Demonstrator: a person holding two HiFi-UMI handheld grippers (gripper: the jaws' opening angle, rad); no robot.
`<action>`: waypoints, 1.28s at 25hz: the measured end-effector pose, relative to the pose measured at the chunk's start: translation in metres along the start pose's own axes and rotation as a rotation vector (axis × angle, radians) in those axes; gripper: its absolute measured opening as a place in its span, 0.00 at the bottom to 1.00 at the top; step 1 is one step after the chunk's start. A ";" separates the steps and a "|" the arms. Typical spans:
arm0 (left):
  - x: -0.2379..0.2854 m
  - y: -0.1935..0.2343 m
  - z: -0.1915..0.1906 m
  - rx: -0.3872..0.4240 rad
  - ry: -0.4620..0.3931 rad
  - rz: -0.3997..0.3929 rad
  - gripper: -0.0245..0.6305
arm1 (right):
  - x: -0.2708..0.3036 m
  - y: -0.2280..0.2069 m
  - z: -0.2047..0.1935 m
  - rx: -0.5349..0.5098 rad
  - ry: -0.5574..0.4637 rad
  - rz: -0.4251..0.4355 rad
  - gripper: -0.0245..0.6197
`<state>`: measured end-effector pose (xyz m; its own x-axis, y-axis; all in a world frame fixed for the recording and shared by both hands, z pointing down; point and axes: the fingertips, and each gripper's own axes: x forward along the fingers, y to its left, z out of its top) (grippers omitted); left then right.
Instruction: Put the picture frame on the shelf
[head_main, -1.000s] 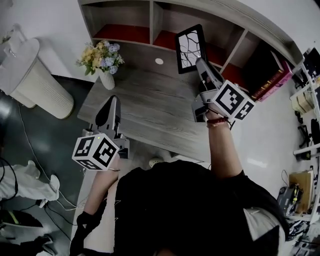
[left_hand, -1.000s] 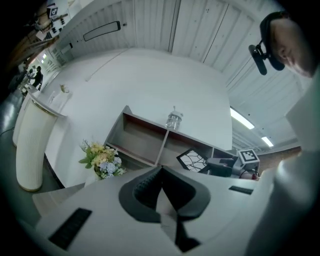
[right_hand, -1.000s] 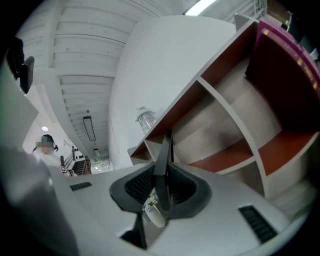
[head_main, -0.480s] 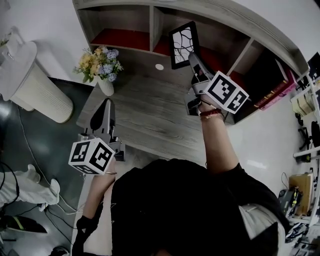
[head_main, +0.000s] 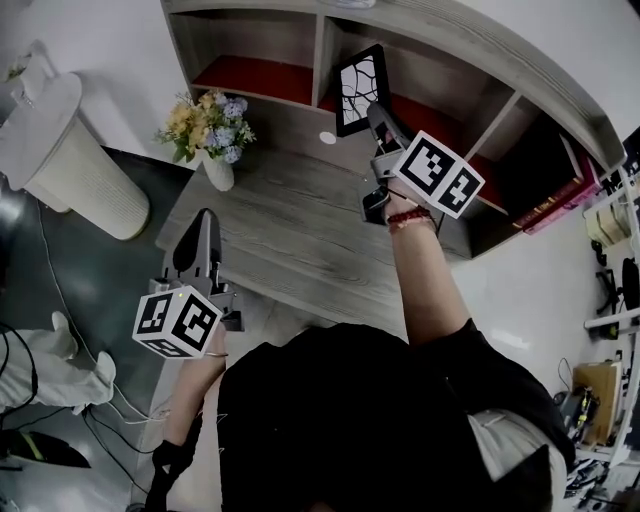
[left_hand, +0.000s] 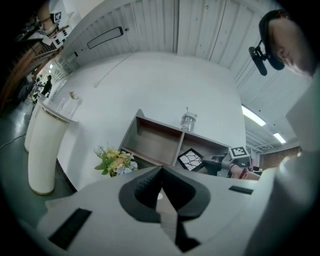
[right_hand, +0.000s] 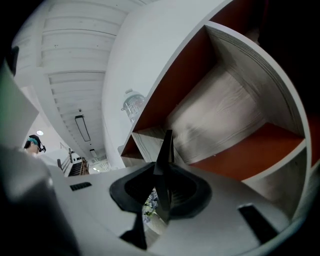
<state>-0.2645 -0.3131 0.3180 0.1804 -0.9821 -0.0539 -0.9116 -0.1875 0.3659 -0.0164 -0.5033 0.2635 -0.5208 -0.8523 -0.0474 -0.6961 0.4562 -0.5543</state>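
r claw (head_main: 374, 112) pinches frame (head_main: 360, 88) by its thin edge, upright at 12 o'clock, just at shelf (head_main: 250, 72) mid bay, above bench (head_main: 290, 230). l claw (head_main: 203, 222) closed, empty, at 8. risk: frame pivots in grip, clips divider (head_main: 322, 55), or topples once freed.

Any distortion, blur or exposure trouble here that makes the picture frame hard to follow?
Head view: fisheye bends the shelf, light is dim, yet the picture frame is sharp. Left gripper view: black vignette at the corners, frame small but clear. Right gripper view: frame seen edge-on as a dark sliver between the fingers, shelf walls curved.
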 end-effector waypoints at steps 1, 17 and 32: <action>-0.001 0.000 0.000 0.000 0.001 0.003 0.05 | 0.001 0.000 -0.001 -0.008 0.001 -0.010 0.16; -0.005 0.008 0.009 0.011 -0.014 0.023 0.05 | 0.010 -0.023 0.001 -0.110 0.010 -0.133 0.16; -0.002 0.013 0.007 0.003 -0.016 0.025 0.05 | 0.005 -0.032 -0.009 0.197 -0.155 -0.233 0.15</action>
<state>-0.2791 -0.3138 0.3161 0.1518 -0.9866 -0.0595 -0.9168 -0.1630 0.3646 -0.0013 -0.5197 0.2887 -0.2673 -0.9634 -0.0184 -0.6707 0.1997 -0.7144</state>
